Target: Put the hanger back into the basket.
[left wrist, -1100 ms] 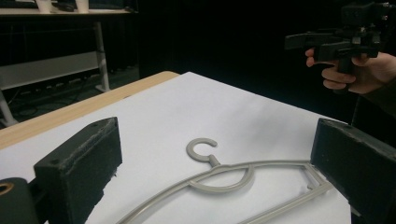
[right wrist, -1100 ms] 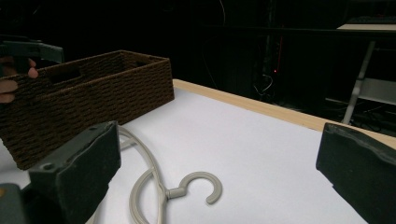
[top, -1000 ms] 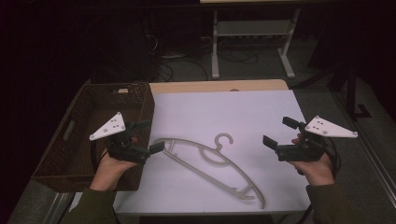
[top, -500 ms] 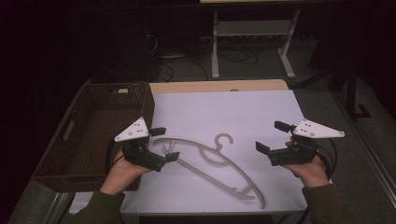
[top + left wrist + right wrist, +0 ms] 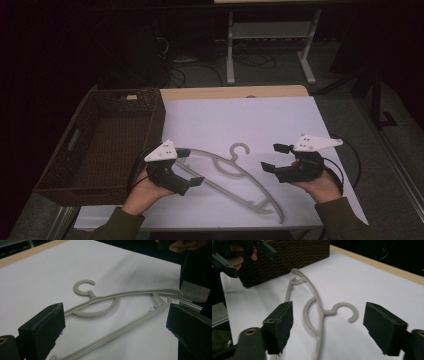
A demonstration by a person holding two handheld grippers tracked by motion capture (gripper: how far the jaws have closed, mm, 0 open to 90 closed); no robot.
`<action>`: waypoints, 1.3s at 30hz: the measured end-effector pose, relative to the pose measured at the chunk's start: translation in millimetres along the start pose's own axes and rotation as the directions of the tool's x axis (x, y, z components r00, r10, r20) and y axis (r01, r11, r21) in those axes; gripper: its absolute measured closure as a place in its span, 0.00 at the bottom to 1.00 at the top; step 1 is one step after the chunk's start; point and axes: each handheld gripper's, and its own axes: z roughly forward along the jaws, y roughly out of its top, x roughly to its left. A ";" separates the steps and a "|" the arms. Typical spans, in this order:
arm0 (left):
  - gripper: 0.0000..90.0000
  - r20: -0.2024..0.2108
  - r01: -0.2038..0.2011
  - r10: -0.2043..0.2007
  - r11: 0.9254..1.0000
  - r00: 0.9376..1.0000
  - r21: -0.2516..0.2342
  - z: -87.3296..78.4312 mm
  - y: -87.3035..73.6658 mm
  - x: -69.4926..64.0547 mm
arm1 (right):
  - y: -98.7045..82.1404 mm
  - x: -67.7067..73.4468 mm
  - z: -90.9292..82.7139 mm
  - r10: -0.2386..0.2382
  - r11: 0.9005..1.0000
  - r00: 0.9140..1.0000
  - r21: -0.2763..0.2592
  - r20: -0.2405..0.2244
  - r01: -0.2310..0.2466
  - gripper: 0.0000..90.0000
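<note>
Light stiff plastic hanger flat on worktop; both grippers' fingers spread, empty; grab bottom bar near left end

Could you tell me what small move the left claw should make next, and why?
Probably ease the left claw down over the near end of the grey hanger and close on it. Its jaws stand open around that end without touching, and the hanger lies flat on the white table beside the basket.
</note>
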 end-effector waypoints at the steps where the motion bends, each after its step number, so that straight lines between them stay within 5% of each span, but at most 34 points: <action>1: 0.02 0.000 0.000 0.000 1.000 1.000 0.000 0.0 0.0 0.0 | 0.0 0.0 0.0 0.000 1.000 1.000 0.000 0.000 0.000 0.30; 12: 0.02 -0.008 0.018 -0.018 1.000 1.000 -0.011 9.3 -27.1 1.7 | -12.7 2.9 20.6 0.015 0.992 0.998 0.128 -0.054 -0.007 0.69; 19: 0.02 0.009 0.022 -0.022 1.000 1.000 -0.008 11.8 -37.0 3.7 | -22.8 9.6 38.3 0.002 0.974 0.999 0.226 -0.052 0.009 0.94; 21: 0.02 0.018 0.024 -0.024 1.000 1.000 0.003 14.7 -37.6 4.9 | -30.4 11.0 44.6 0.031 0.961 0.999 0.275 -0.041 -0.019 0.99; 29: 0.02 0.023 0.017 -0.017 1.000 1.000 0.011 17.9 -36.5 5.6 | -45.8 18.2 62.9 0.018 0.926 0.998 0.377 -0.056 0.004 0.99; 39: 0.02 0.024 0.012 -0.012 1.000 1.000 0.014 16.6 -36.7 4.0 | -49.4 23.3 71.4 -0.022 0.903 0.999 0.428 -0.037 0.036 0.99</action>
